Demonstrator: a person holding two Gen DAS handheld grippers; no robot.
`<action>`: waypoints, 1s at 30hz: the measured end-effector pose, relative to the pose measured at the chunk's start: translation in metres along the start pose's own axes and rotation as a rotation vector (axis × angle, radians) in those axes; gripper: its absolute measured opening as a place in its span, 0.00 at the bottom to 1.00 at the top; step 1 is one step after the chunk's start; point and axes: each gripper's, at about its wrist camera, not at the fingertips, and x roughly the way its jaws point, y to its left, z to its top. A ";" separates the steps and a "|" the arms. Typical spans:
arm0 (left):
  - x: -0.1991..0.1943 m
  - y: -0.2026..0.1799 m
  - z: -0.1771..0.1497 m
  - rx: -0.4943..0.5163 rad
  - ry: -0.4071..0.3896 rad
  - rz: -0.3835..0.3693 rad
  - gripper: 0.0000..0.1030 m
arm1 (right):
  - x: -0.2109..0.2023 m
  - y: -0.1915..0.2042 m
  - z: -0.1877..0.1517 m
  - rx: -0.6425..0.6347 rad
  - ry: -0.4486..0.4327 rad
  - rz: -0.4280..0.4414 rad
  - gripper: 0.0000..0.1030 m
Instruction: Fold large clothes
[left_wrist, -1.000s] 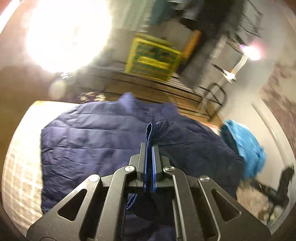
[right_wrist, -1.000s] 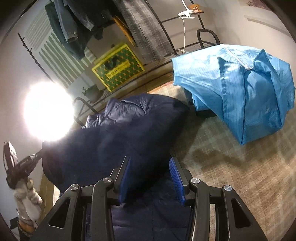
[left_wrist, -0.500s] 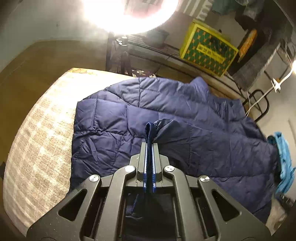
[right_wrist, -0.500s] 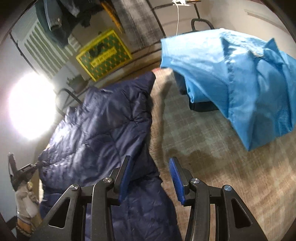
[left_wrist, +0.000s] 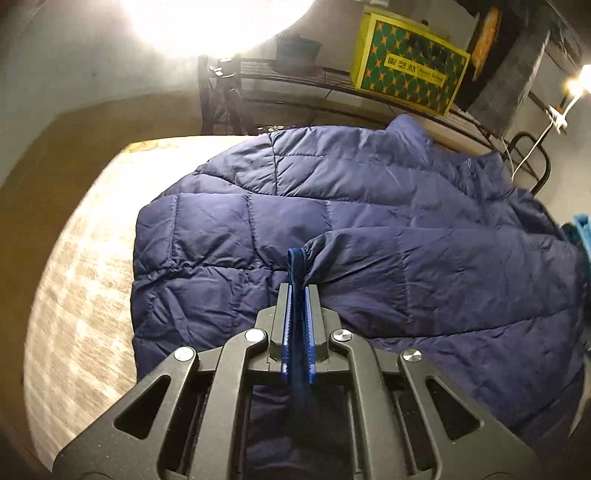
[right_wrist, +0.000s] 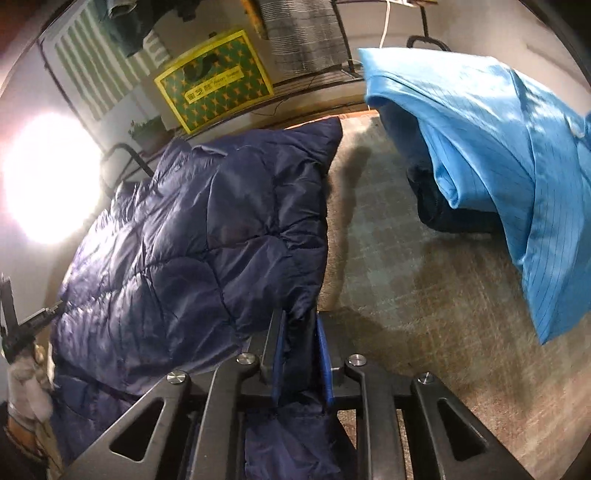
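Dark blue and puffy, the jacket lies spread on the bench, which has a checked cloth on it. The left gripper is almost closed, and its fingers pinch a thin edge of the jacket. The right gripper has just been closing. Its fingers now squeeze a fold at the jacket's side edge. A light blue shirt sits near, on the same bench.

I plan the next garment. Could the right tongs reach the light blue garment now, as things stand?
Probably not yet. The right tongs, whose jaws have just been closing, grip the navy quilted jacket's edge. The way over the checked surface to the light blue garment looks free.
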 end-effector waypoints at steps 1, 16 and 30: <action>-0.001 0.000 0.000 0.001 -0.002 0.005 0.11 | -0.001 0.002 -0.001 -0.007 -0.002 -0.005 0.12; -0.116 0.067 -0.017 -0.083 -0.124 -0.031 0.26 | -0.056 0.008 -0.002 -0.017 -0.079 0.022 0.28; -0.246 0.119 -0.127 -0.097 -0.109 -0.104 0.36 | -0.183 0.002 -0.038 -0.017 -0.297 0.139 0.44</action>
